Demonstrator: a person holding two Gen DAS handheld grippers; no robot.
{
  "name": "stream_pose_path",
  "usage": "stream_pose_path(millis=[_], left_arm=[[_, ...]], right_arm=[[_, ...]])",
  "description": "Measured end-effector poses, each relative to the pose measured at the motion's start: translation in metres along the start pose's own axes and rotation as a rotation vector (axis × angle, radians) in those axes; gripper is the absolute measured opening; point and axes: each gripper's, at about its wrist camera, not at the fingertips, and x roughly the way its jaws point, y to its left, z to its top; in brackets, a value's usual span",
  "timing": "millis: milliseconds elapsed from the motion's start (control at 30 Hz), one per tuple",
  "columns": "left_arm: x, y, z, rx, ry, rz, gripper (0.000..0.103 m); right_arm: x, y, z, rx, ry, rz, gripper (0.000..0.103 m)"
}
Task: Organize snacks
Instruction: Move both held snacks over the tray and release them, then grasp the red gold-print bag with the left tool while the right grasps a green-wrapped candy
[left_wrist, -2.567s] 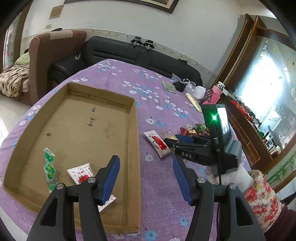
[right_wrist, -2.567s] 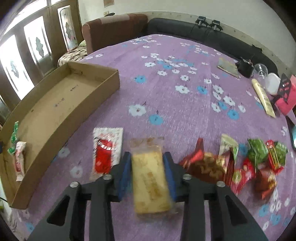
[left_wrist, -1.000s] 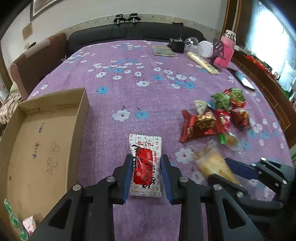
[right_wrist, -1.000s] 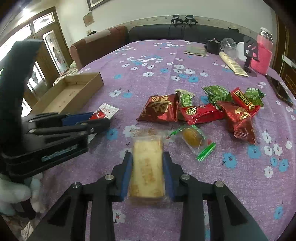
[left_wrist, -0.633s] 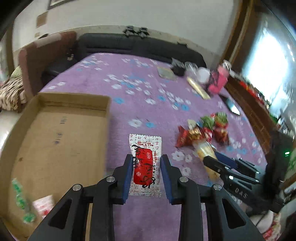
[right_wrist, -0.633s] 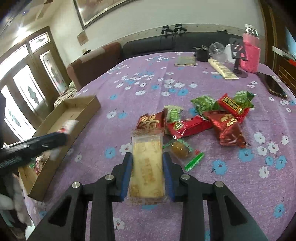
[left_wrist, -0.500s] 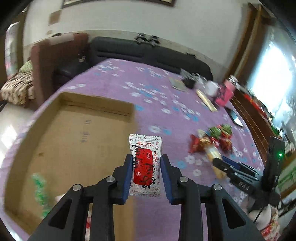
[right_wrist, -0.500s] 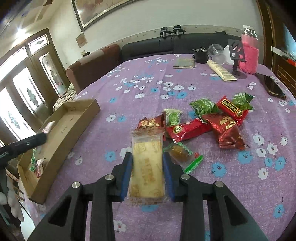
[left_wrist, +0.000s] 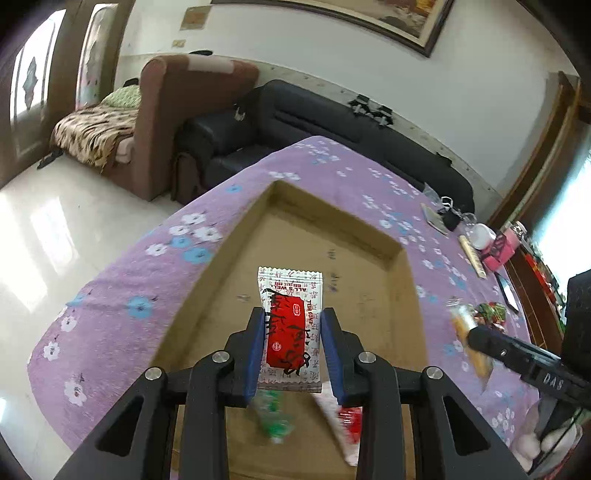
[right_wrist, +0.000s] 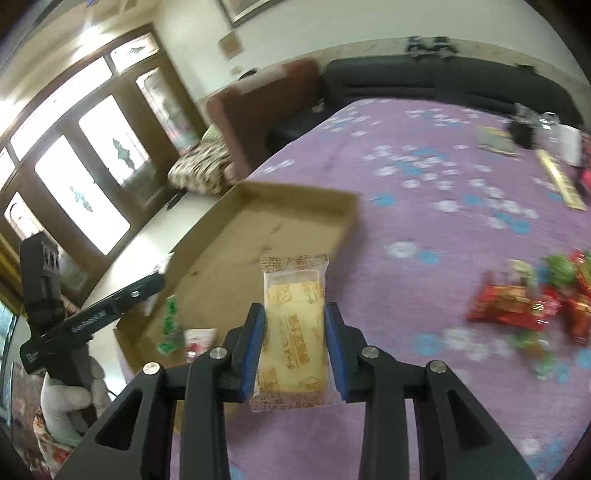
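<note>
Left tool (left_wrist: 291, 347) clamped on a white sachet w/ red panel (left_wrist: 289, 328), black script over the red, crimped top edge, held upright btwn the blue pads. Right tool (right_wrist: 293, 349) clamped on a clear-wrapped pale yellow cake bar (right_wrist: 293, 332), orange print on the wrap, sealed ends sticking out above and below the pads.

Vs a sec ago: left tool was low over the purple floral desk (left_wrist: 122, 295) w/ the box off to the side; now it hangs over the cardboard box (left_wrist: 412, 295), sachet above the box floor. Right tool, then facing the loose snack pile (right_wrist: 524, 302), now faces the box (right_wrist: 343, 218) w/ the pile off to its right, cake bar just outside the box's near wall. Grips look the same on both.

Room: box is shallow, low walls, open top, floor mostly bare. A green sweet wrapper (left_wrist: 275, 417) and a red-white packet (left_wrist: 347, 424) lie at the near end, blurred, below the left tool. Box sits near the desk's left edge; floor drops away past it. Gloved hand (right_wrist: 68, 402) holds the left tool at the box's near corner, apart from the right tool
</note>
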Motion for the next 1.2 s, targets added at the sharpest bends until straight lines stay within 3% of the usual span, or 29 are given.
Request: stream_pose_path(millis=[200, 333, 533, 633, 867, 1033, 1200], left_arm=[[0.013, 0.017, 0.001, -0.020, 0.035, -0.007, 0.032], [0.016, 0.021, 0.001, -0.028, 0.035, -0.020, 0.032], [0.012, 0.025, 0.002, -0.053, 0.018, -0.061, 0.035], [0.007, 0.027, 0.003, -0.076, 0.003, -0.069, 0.048], [-0.019, 0.016, 0.004, -0.098, -0.060, -0.113, 0.049], [-0.037, -0.011, 0.001, -0.049, -0.092, -0.155, 0.058], [-0.033, -0.045, -0.009, 0.037, -0.053, -0.184, 0.061]], right_arm=[[0.054, 0.046, 0.006, -0.076, 0.090, -0.004, 0.032], [0.081, 0.056, 0.007, -0.082, 0.134, -0.018, 0.032], [0.095, 0.067, 0.002, -0.094, 0.156, -0.024, 0.034], [0.089, 0.070, 0.000, -0.111, 0.132, -0.025, 0.037], [0.053, 0.067, -0.005, -0.118, 0.048, -0.036, 0.042], [0.019, 0.045, -0.015, -0.055, -0.017, -0.036, 0.042], [-0.020, 0.004, -0.028, 0.017, -0.086, -0.077, 0.048]])
